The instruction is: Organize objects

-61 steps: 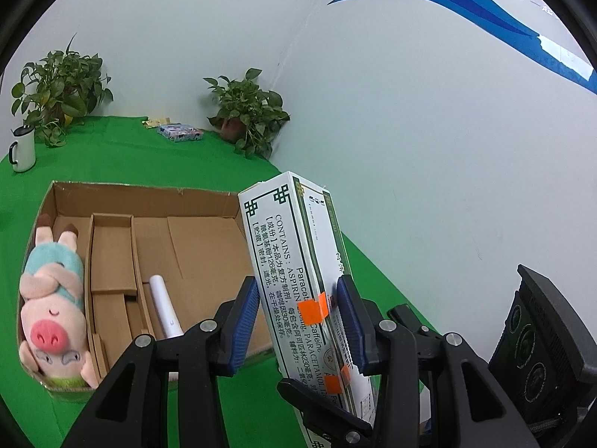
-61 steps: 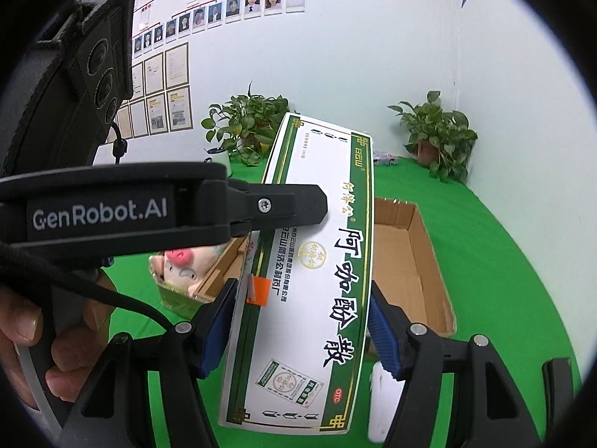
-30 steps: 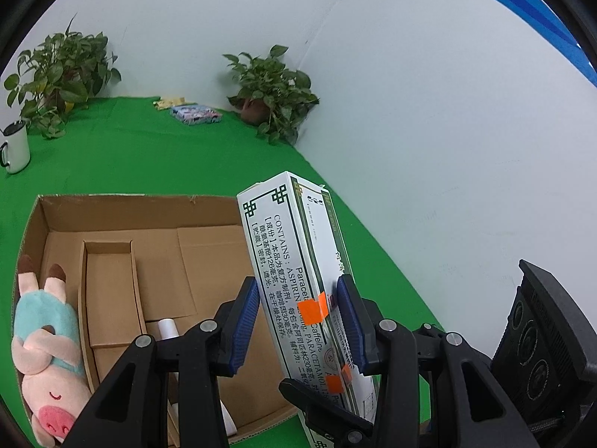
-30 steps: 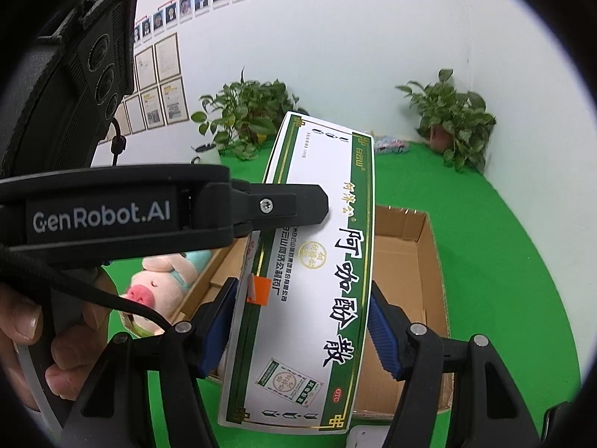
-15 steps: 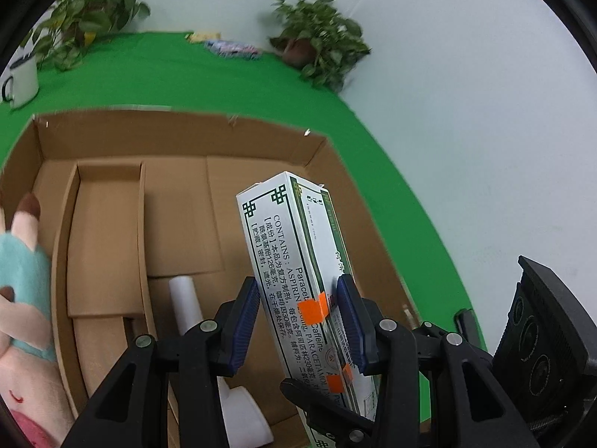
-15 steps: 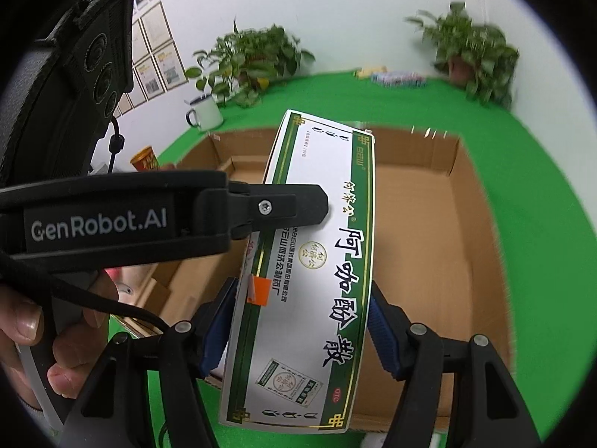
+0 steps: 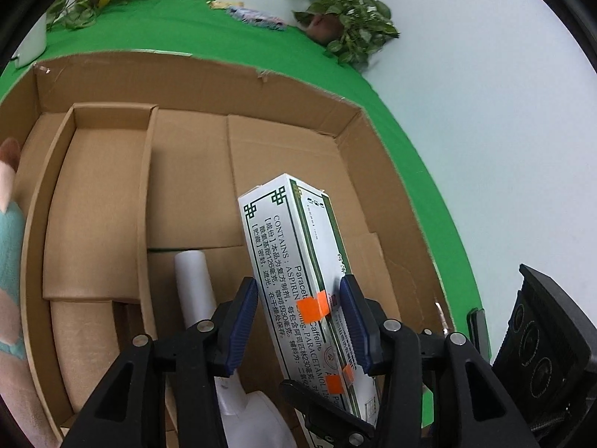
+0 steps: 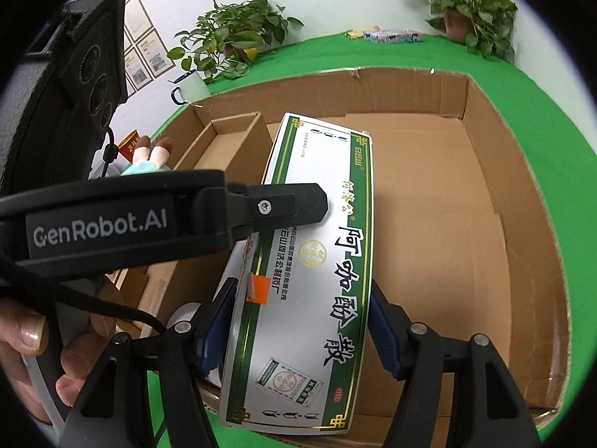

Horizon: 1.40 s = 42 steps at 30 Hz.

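The medicine carton [image 8: 317, 261], a long flat white-and-green pack, hangs tilted over the big open compartment of the cardboard tray [image 8: 485, 171], its far end pointing toward twelve o'clock and dipping toward the tray floor. I cannot tell whether any corner touches down yet. My right gripper [image 8: 298, 321] is clenched across the carton's broad face, one blue pad on each long edge near the end closest to me. My left gripper [image 7: 298, 313] straddles the thin side of the same carton, its jaws easing apart. A sliver of gap shows at the nine o'clock pad, so I judge it no longer bears the load. The carton looks light, thin card and probably hollow between its contents. It is stiff along its length but easy to dent, and the glossy print would slide under a weak pinch. I would take it on the long edges, where the folds give strength, and not press the wide faces. At nine o'clock of it in the left view lies a white bottle [image 7: 192, 280], just beside the cardboard divider [image 7: 145, 194], and beyond that a plush pig [image 7: 7, 242] sits at the tray's far nine o'clock side. My left hand [image 8: 74, 354] shows at eight o'clock in the right view. The tray rests on a green cloth [image 8: 541, 119], with potted plants [image 8: 470, 3] at twelve and one o'clock.
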Each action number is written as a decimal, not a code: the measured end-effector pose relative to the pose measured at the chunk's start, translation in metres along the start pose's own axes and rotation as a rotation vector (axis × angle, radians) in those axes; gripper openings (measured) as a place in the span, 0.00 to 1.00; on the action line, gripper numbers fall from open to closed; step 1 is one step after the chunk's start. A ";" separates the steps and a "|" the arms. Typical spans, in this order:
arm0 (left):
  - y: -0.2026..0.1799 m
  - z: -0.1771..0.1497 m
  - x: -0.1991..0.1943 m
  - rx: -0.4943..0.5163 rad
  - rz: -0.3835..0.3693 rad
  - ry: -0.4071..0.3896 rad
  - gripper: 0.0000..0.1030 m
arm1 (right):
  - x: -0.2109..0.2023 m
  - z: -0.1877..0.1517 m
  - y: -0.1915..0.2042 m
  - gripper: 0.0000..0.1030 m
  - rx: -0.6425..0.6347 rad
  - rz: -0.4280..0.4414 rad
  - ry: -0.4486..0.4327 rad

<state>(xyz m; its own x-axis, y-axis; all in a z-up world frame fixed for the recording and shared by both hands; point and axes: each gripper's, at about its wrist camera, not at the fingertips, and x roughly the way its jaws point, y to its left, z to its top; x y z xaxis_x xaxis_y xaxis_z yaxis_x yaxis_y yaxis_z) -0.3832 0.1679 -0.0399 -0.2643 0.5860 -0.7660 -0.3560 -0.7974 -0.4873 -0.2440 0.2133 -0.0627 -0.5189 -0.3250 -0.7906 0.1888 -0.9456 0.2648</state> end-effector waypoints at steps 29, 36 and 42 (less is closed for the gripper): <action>0.045 -0.099 -0.074 -0.032 0.222 -0.175 0.43 | 0.008 -0.005 -0.011 0.53 0.147 0.025 0.100; 0.035 -0.107 -0.066 -0.031 0.265 -0.163 0.43 | -0.002 -0.005 -0.014 0.57 0.182 0.005 0.068; 0.038 -0.104 -0.072 -0.093 0.196 -0.146 0.44 | -0.048 -0.024 0.006 0.78 0.018 -0.169 -0.159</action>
<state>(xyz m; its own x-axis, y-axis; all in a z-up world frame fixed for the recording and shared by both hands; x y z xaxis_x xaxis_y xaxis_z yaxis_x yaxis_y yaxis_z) -0.2848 0.0810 -0.0467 -0.4495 0.4279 -0.7841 -0.2030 -0.9038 -0.3769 -0.1981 0.2239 -0.0359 -0.6668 -0.1580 -0.7283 0.0734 -0.9864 0.1469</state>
